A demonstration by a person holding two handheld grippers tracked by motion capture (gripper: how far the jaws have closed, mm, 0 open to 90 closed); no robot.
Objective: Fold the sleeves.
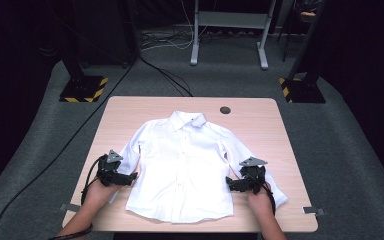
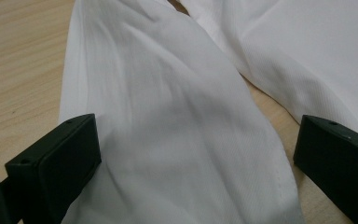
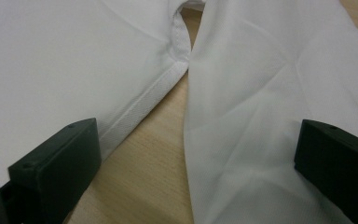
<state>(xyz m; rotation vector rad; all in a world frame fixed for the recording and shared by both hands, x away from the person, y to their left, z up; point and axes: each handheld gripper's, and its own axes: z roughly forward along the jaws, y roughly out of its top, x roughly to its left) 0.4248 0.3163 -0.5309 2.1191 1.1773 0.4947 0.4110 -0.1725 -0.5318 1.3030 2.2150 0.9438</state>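
Note:
A white button shirt [image 1: 182, 165] lies flat and face up on the wooden table [image 1: 130, 111], collar toward the far side. My left gripper [image 1: 130, 177] rests low over the shirt's left sleeve [image 2: 168, 135], jaws open wide with the sleeve cloth lying between them. My right gripper [image 1: 231, 184] sits at the shirt's right side, open, its jaws straddling the gap between the body's side seam [image 3: 144, 100] and the right sleeve [image 3: 261, 116]. A hand holds each gripper from the near edge.
A dark round hole [image 1: 225, 110] sits in the table near the far edge. Bits of tape [image 1: 314, 211] mark the near corners. Black stands with striped bases [image 1: 85, 89] and a white frame [image 1: 230, 30] stand on the floor beyond the table.

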